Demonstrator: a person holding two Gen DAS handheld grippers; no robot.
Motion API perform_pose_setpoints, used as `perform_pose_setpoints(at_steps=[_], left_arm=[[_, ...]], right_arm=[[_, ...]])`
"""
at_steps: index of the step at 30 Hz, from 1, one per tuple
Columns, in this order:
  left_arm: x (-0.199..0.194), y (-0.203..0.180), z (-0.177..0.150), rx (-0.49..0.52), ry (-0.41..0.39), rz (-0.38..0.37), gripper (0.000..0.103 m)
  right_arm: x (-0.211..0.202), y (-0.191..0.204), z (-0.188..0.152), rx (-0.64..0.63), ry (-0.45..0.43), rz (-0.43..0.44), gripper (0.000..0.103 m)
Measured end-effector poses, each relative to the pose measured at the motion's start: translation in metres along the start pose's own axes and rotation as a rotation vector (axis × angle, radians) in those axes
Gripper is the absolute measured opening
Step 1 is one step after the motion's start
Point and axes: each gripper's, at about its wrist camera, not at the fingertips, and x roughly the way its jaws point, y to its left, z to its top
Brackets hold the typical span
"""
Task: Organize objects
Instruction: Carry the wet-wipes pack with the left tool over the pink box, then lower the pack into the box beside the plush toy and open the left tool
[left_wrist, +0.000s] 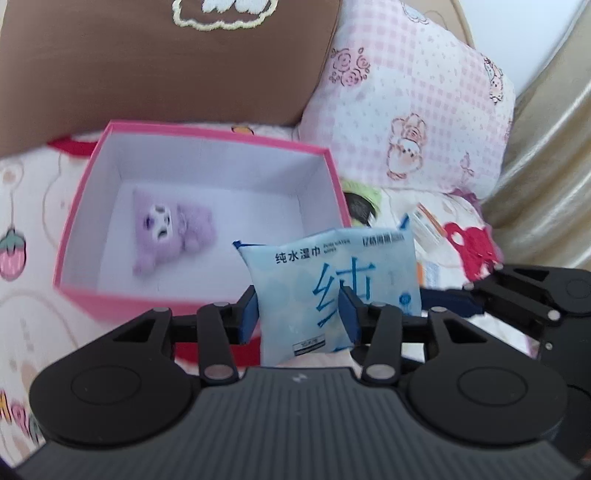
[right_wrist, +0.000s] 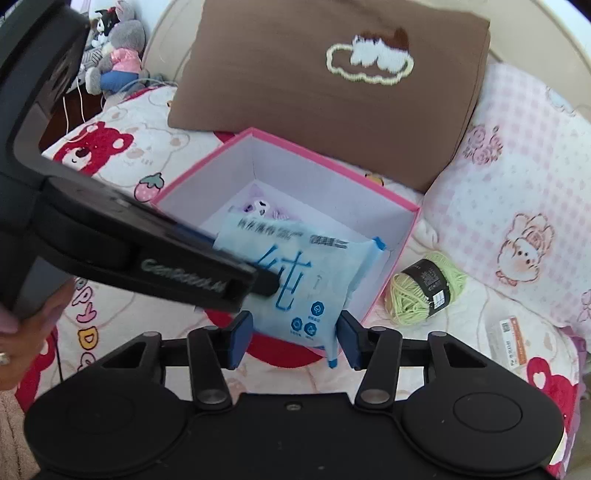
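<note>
Brown cushion (right_wrist: 332, 70): propped behind, cloud motif embroidered.
Pink checked pillow (left_wrist: 413, 107): laid beside it.
Plush toys (right_wrist: 114, 48): seen far left.

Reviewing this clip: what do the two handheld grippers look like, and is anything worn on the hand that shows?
Both grippers are matte black plastic: the left gripper and right gripper have ribbed bodies, two round discs, silver pivot pins on linkage arms, and dark blue pads on the jaws. The left one's side bears pale lettering, too blurred to read. The hand at the right view's left edge wears a ring.
</note>
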Motion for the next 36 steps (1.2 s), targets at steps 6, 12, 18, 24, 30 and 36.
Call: perform_pose_setpoints(at_steps=[6,12,18,24,30,36], left_arm=[[0.039,0.016,0.018,-0.038,0.024,-0.029,0.044],[0.089,0.043,0.043,-0.131,0.073,-0.078,0.044],[0.117,0.071,0.057,-0.218,0.101,-0.106,0.044],[0.145,0.081,0.063,-0.239,0.155,-0.059,0.042],[0.157,0.084,0.063,-0.257,0.155,-0.039,0.042],[0.163,0.088,0.064,-0.265,0.192,-0.038,0.042]], right_arm=[[0.032,-0.016,0.007,0.012,0.025,-0.032,0.043],[0.068,-0.031,0.023,0.012,0.022,-0.073,0.041],[0.095,-0.037,0.038,0.007,0.026,-0.077,0.041],[0.118,-0.034,0.041,-0.052,0.056,-0.04,0.041],[0.137,-0.04,0.043,-0.027,0.077,-0.047,0.04],[0.151,-0.032,0.042,-0.111,0.128,-0.076,0.039]])
